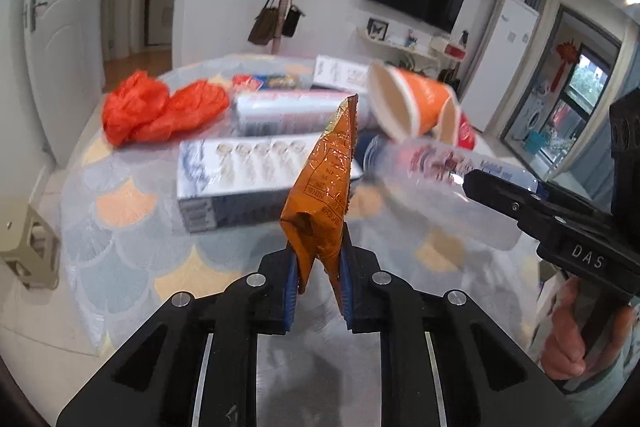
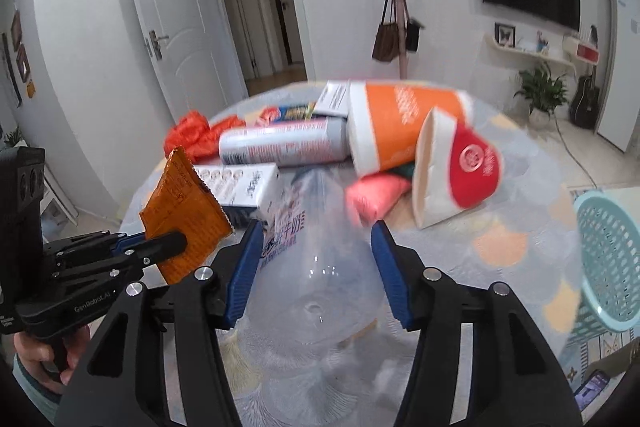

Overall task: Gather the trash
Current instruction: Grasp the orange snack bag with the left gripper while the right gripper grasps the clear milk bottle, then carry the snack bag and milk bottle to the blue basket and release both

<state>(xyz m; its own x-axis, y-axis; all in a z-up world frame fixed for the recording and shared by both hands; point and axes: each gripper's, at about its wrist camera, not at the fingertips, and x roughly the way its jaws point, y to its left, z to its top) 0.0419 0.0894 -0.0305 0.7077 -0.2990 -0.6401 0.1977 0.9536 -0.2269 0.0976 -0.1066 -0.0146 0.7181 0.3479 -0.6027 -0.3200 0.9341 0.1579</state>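
Observation:
My left gripper (image 1: 318,263) is shut on the lower end of a crinkled orange snack wrapper (image 1: 326,179), which stands up from the jaws above the table. In the right wrist view the same wrapper (image 2: 180,211) hangs in the left gripper (image 2: 176,241) at the left. My right gripper (image 2: 316,251) has a clear plastic bottle (image 2: 316,259) between its blue pads (image 2: 244,267), and both pads press on its sides. From the left wrist view the bottle (image 1: 432,167) sticks out of the right gripper (image 1: 484,187), blurred.
On the round table (image 1: 120,227) lie orange plastic bags (image 1: 156,107), a silver can (image 1: 288,111), a white box (image 1: 236,175), an orange paper cup (image 2: 400,123), a red and white cup (image 2: 460,167) and a pink packet (image 2: 372,195). A teal basket (image 2: 608,259) stands at the right.

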